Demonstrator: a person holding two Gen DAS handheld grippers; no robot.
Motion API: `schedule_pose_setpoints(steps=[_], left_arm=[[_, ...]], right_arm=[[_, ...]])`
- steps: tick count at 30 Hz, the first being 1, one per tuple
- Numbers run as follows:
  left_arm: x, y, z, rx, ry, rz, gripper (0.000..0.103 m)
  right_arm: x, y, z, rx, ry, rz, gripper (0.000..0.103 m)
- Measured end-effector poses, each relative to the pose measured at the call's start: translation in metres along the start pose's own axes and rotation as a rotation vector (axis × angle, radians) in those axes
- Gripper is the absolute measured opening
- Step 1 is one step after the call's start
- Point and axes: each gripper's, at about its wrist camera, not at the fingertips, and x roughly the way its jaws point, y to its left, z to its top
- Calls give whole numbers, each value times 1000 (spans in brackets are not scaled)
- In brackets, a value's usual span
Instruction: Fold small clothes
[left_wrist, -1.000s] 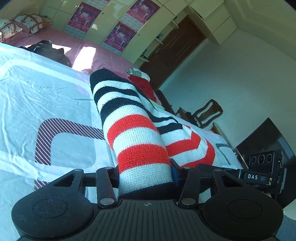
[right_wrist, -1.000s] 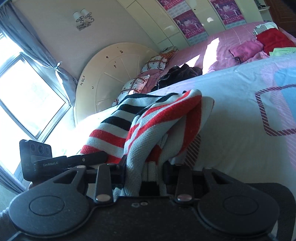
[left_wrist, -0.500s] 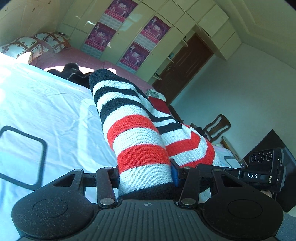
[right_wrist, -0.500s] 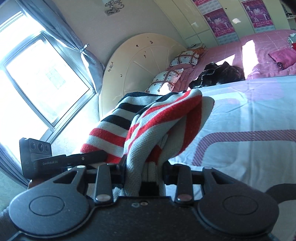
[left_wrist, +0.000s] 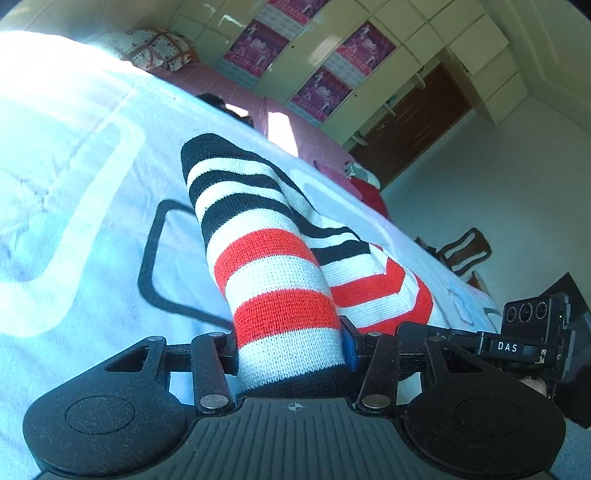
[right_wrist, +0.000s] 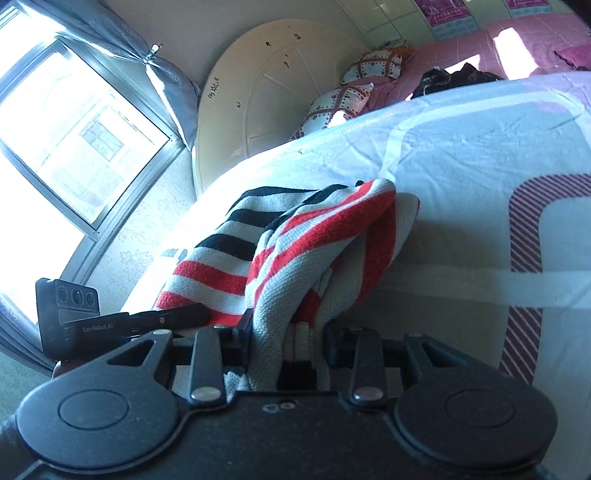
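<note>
the striped sweater (left_wrist: 284, 295) — a small knit in black, white and red bands — is held up off the bed (left_wrist: 92, 258) between the two grippers. in the left wrist view a rolled, sleeve-like part of it rises straight out from between the fingers of the left gripper (left_wrist: 291, 350), filling the gap from one pad to the other; the jaws are easing apart at this moment, yet the knit sits pressed between them, with a blue pad touching its right edge. the rest of the sweater trails away to the right toward the right gripper, whose camera block shows at the frame's edge. in the right wrist view the right gripper (right_wrist: 288, 354) is clamped on a bunched fold of the same sweater (right_wrist: 295, 251), the fabric packed between its fingers and draping forward and leftward over the pale bed cover (right_wrist: 461, 166). behind lie patterned pillows (right_wrist: 347, 96), a round headboard (right_wrist: 273, 92) and a bright window (right_wrist: 66, 136) — all well apart from the garment.
</note>
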Motion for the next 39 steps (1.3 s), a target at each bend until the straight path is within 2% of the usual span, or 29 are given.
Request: schedule_pose_setpoints(steps=[3,8,11,14,16,19,20,21,22,23,24,26,28,33,36,39], left_arm=[[5,6,-13,-23,-10,7,64],[-26,-5,-26,7,-47,17,67],[-44,-4,-38,21,-62,13,67],[-43,1,-49,-7,-62,21,71],[-38,5,-61,-7,-55,60,78],[-43,-4,-69,7,-79,110,79],[-51,-12,-71,34,-91,146,79],[-61,-23,-74,73,-108,187,79],[-72,-33,-77,107,-121,222,82],[-84,-44,-81,134,-137,256,87],[-97,-55,-85,152,-161,287,101],[-124,-77,-96,168,-218,342,103],[-145,-93,-107,157,-246,373,103],[-191,-138,-144,155,-277,423,103],[-215,-169,-174,228,-306,372,103],[-239,-199,-206,269,-342,344,103]], right_arm=[[6,-19,-13,64,12,-37,38],[-29,-15,-21,97,-27,-83,38],[-53,-2,-31,89,-43,-71,39],[-51,12,-41,63,1,-51,39],[-42,13,-49,26,39,-120,34],[-40,16,-49,68,29,-148,34],[-44,23,-47,61,22,-170,37],[-52,33,-46,30,2,-207,44],[-60,42,-47,-3,-18,-234,60],[-72,54,-48,-36,-48,-252,65],[-83,64,-51,-57,-71,-261,68],[-106,82,-58,-95,-106,-282,71],[-131,100,-72,-128,-157,-329,80],[-183,142,-117,-166,-214,-432,85],[-210,169,-149,-214,-233,-514,85],[-239,191,-179,-253,-256,-553,85]])
